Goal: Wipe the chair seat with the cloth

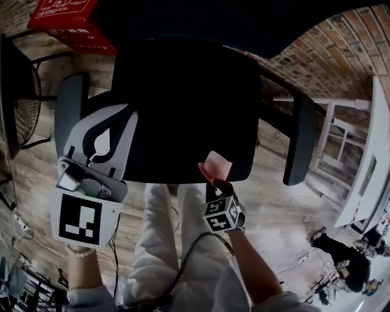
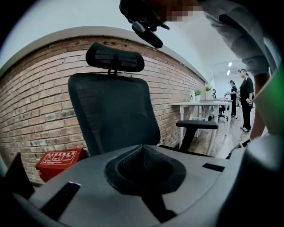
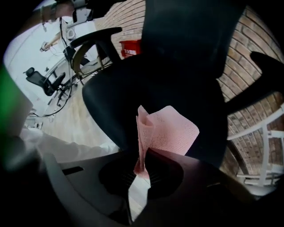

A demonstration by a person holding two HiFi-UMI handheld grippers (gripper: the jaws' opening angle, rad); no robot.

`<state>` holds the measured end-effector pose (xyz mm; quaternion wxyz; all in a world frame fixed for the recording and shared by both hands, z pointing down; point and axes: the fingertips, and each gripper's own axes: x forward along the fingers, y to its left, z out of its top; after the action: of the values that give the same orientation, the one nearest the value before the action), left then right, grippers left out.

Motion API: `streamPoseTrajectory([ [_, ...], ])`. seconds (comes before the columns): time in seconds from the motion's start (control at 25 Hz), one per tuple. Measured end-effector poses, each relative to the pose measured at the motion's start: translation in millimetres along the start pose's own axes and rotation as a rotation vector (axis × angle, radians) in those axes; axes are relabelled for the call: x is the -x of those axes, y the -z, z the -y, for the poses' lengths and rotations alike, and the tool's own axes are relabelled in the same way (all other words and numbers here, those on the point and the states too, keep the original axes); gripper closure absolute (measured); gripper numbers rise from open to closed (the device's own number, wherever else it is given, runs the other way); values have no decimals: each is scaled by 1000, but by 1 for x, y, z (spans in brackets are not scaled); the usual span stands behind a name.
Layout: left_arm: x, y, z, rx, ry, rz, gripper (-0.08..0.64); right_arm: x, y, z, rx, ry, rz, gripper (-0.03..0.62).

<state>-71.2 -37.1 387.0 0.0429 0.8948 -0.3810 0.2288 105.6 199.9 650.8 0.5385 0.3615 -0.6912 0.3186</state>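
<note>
Brick wall point(image 2: 35, 102) at back, wood plank floor point(image 1: 280, 201) underneath. Black office chair point(image 2: 113, 111) faces person; chair seat point(image 1: 183, 109) dark. Grey armrest point(image 1: 70, 109) on left side. Red box point(image 1: 67, 18) on floor by wall. Left gripper point(image 1: 105, 131) just beside that armrest, fingers pressed together, nothing between them. Right gripper point(image 1: 216, 183) at seat's front right edge, fingers clamped on pink cloth point(image 3: 171, 128). Cloth folded, sticks up past fingertips over seat front; contact with seat unclear.
</note>
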Motion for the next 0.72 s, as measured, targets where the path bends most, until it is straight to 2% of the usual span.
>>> streamPoseTrajectory([
  [0.36,38,22,-37,23,-69,-2,541,-24,-60,-92,124,-135,47,540],
  [0.72,78,46,-72,45,-144,-15,541,-37,-111,-170,139,-245,100,539],
])
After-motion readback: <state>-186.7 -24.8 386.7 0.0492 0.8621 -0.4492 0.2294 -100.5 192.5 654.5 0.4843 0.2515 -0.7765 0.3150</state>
